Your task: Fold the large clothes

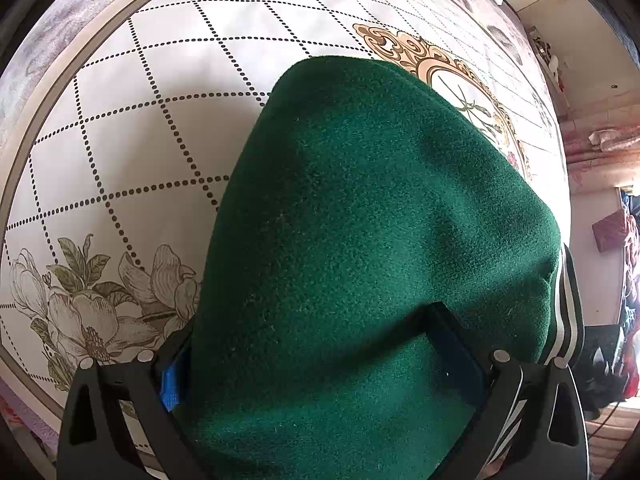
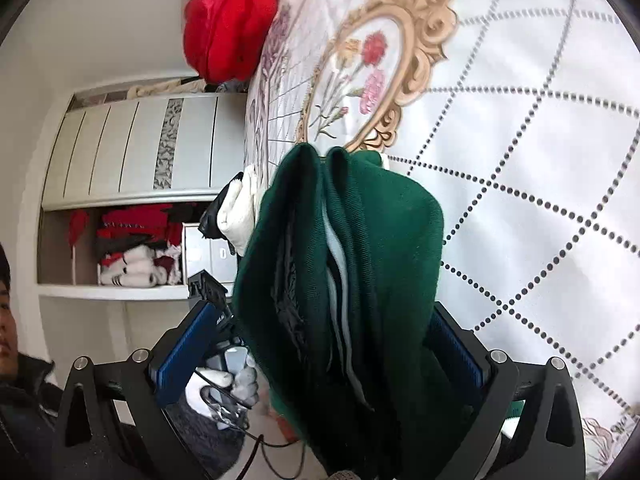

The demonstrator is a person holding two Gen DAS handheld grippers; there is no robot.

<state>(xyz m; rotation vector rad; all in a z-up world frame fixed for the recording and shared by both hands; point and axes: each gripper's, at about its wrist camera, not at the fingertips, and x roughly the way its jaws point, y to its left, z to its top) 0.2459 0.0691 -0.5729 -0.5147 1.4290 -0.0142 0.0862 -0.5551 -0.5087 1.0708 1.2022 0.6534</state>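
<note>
A dark green fleece garment (image 1: 360, 220) with a striped black-and-white rib hem (image 1: 568, 312) fills the left wrist view. It bulges up between the blue-padded fingers (image 1: 172, 384) of my left gripper (image 1: 320, 360), which is shut on it above the bed. In the right wrist view the same green garment (image 2: 360, 280) hangs in several folded layers between the fingers (image 2: 184, 352) of my right gripper (image 2: 328, 360), which is shut on it. A white-gloved hand (image 2: 224, 384) holds the other gripper at the lower left.
Below lies a bed with a white quilted cover (image 1: 160, 80) printed with dotted diamonds, flowers and a gold frame (image 2: 400, 60). A red cushion (image 2: 228, 20) sits at the bed's edge. A wardrobe with shelves of clothes (image 2: 136, 240) stands behind. A person's face (image 2: 6, 320) is at far left.
</note>
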